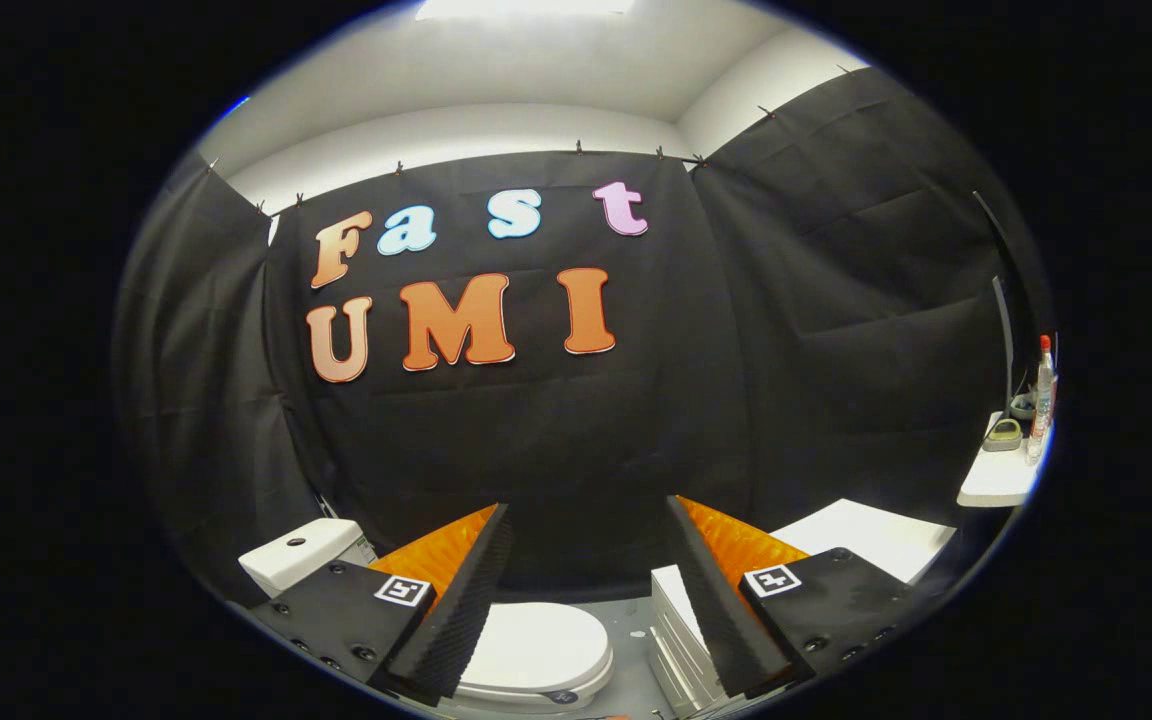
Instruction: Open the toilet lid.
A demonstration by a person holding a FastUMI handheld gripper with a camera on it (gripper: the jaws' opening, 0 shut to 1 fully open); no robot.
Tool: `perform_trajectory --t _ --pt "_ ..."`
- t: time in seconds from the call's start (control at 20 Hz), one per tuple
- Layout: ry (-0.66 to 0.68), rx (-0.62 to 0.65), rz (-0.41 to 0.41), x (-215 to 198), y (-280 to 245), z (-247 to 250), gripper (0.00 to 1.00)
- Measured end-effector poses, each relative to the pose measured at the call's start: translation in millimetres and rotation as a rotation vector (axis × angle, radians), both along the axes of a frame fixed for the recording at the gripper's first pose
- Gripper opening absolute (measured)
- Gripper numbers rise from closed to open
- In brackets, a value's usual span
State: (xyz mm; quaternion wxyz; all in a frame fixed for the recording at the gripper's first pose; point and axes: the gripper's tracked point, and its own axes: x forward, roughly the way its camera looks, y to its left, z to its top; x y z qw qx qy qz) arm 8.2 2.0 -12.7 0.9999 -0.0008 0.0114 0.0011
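Jaws of the gripper [586, 600] stand wide apart, holding nothing, raised well above the white oval toilet lid [536, 645], which lies closed just below and ahead of the 2 fingers, the white cistern [298, 553] behind it. Risk: descending off-centre could catch the white stacked drawer unit [671, 625] just beside the bowl, or slip off the lid's smooth rim.

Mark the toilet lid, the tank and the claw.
toilet lid [536, 645]: gripper view, middle of its closed top.
tank [298, 553]: gripper view, its top cover.
claw [591, 600]: gripper view, midway between its open fingertips.
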Motion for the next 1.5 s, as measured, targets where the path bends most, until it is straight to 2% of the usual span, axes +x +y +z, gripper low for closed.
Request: perform_trajectory --t 0.3,0.5,0.95,1.1,1.3,1.5 --pt "0.024 0.006 0.009 10.1 5.1 -18.9 0.98" --pt "0.039 0.034 0.05 22.9 22.6 -41.1 0.98" --pt "0.22 0.062 0.169 53.7 74.8 -156.6 0.99" --pt "0.292 0.109 0.139 57.1 81.1 -198.5 0.99" --pt "0.321 0.253 0.087 58.6 87.8 -234.5 0.99" --pt "0.374 0.318 0.041 54.3 86.0 -283.1 0.99"
